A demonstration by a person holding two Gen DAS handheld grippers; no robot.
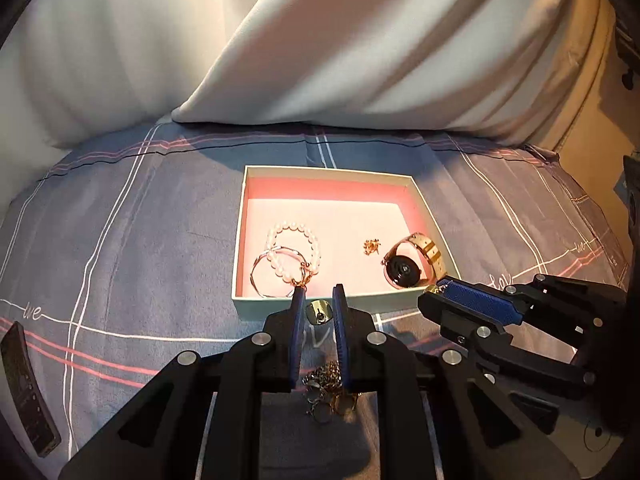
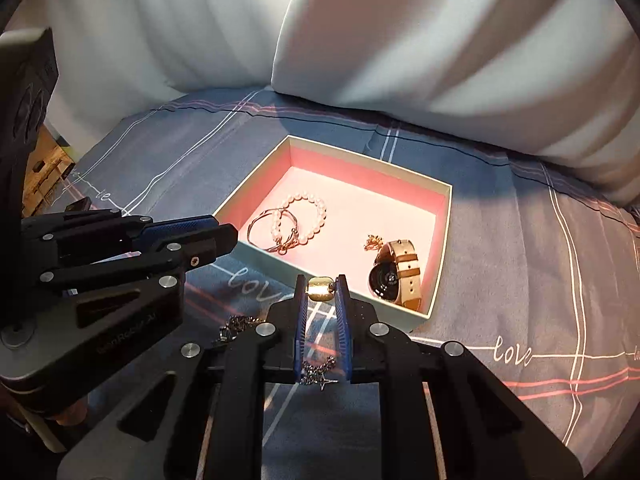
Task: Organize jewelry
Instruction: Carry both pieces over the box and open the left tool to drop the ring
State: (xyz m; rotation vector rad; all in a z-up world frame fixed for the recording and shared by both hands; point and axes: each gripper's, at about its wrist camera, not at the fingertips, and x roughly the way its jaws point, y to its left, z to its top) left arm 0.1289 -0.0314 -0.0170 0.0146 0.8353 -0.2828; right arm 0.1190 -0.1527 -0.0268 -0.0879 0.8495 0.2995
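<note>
My left gripper is shut on a small gold earring, just in front of the near wall of the pink-lined box. My right gripper is shut on a matching square gold earring, held above the bedspread by the box's near corner. Inside the box lie a pearl bracelet, a thin bangle, a tiny gold piece and a beige-strapped watch. Tangled chains and rings lie on the bed beneath my fingers. In the right wrist view one chain carries a star charm.
The box sits on a grey-blue plaid bedspread. White pillows rise behind it. A dark remote control lies at the left edge of the bed. The two grippers hang side by side, the right gripper close to the left one.
</note>
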